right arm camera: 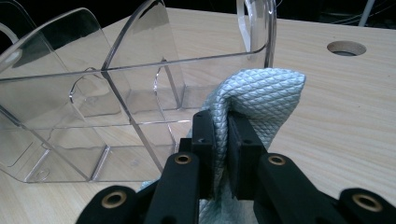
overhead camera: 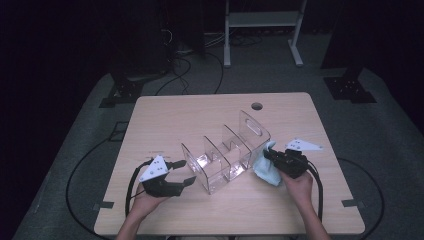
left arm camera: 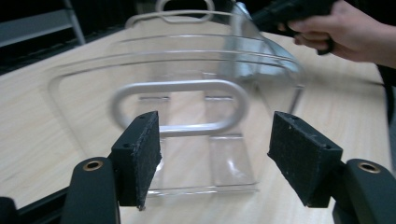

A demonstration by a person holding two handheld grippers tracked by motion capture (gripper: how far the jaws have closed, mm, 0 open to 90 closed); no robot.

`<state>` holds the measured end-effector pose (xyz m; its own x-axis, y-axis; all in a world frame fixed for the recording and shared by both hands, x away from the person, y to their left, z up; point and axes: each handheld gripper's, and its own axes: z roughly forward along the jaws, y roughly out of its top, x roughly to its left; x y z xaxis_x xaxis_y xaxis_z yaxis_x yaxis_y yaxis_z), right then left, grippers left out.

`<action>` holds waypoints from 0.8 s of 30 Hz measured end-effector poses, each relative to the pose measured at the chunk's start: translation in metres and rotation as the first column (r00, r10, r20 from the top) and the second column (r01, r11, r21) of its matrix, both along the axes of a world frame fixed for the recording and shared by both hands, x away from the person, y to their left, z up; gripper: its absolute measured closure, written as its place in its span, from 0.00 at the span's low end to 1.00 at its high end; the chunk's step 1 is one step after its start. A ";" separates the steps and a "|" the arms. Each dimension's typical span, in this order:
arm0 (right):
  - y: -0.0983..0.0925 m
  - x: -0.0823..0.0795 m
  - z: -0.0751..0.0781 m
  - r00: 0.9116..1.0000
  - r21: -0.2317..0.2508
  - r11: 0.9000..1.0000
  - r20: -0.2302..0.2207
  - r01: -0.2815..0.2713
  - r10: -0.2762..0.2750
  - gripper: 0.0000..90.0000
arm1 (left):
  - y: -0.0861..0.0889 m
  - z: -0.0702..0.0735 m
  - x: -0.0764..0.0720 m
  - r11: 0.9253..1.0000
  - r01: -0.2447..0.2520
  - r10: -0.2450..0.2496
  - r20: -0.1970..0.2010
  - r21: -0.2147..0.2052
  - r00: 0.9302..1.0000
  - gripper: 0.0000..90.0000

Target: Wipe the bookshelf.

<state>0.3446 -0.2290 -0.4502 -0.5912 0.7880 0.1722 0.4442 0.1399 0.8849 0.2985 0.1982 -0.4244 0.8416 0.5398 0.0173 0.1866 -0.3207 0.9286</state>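
Standing apart and empty, the left claw (overhead camera: 186, 172) faces the near end panel of the clear plastic divided organiser (overhead camera: 227, 155), just short of it, at mid-bench (overhead camera: 165, 112). The right claw (overhead camera: 268, 156) is clamped on a pale blue quilted cloth (overhead camera: 266, 167) pressed against the organiser's far end wall. Wiping appears under way; the inner compartments likely remain to be done.

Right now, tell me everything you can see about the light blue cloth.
The light blue cloth with a quilted diamond weave is bunched and pinched between the shut jaws of the right gripper. It hangs in folds down to the wooden table, pressed against the end wall of the clear plastic divided organizer.
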 end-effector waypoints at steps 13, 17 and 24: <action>-0.001 0.002 0.000 1.000 -0.003 1.000 -0.001 -0.004 0.004 0.91 | 0.011 -0.006 0.037 0.993 -0.119 0.119 -0.031 -0.003 0.992 0.27; -0.001 0.002 0.000 1.000 -0.002 1.000 0.001 -0.005 0.005 0.91 | 0.009 -0.010 0.045 0.990 -0.143 0.142 -0.044 -0.006 0.989 0.24; -0.001 0.002 0.000 1.000 -0.003 1.000 -0.001 -0.006 0.006 0.91 | 0.002 -0.011 0.056 0.987 -0.162 0.162 -0.055 -0.011 0.985 0.23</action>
<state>0.3470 -0.2296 -0.4501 -0.5958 0.7849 0.1702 0.4441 0.1455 0.8841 0.3549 0.2000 -0.4359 0.7425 0.6689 -0.0355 0.2850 -0.2675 0.9205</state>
